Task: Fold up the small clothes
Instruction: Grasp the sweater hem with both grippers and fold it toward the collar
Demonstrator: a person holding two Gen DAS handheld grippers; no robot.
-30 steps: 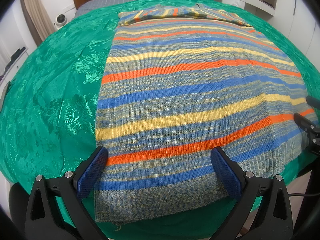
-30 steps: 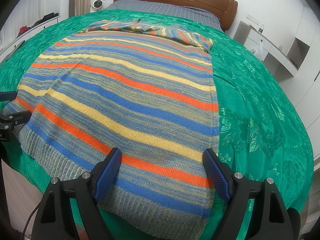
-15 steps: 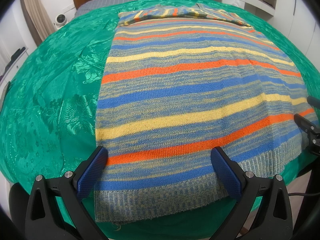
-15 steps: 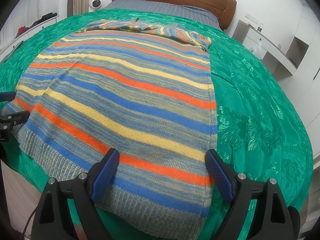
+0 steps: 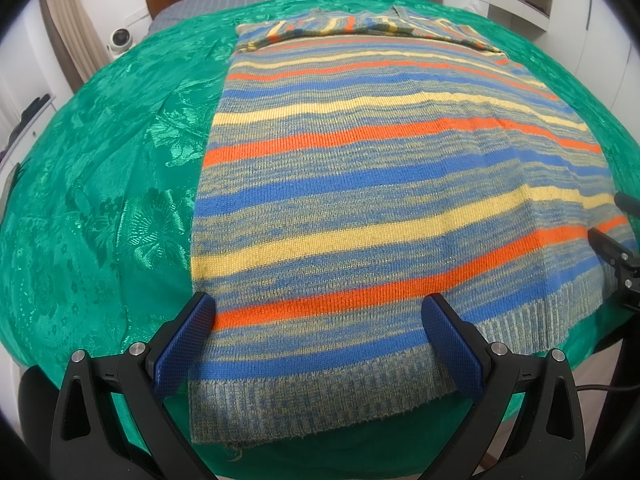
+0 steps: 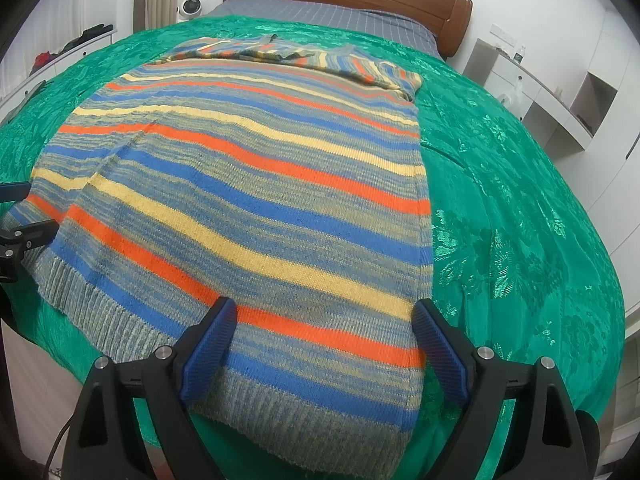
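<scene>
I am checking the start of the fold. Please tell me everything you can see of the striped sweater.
The striped sweater looks knitted, with blue, orange and yellow bands on a grey-blue ground and a ribbed hem nearest the cameras. It lies flat on the green bedspread, sleeves folded across its far end. The hem reaches the bed's near edge. Both grippers' open jaws straddle its near corners.

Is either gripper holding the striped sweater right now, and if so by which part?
Nothing is held. The left gripper and right gripper both stand open over the hem of the striped sweater, pads clear of the knit.
</scene>
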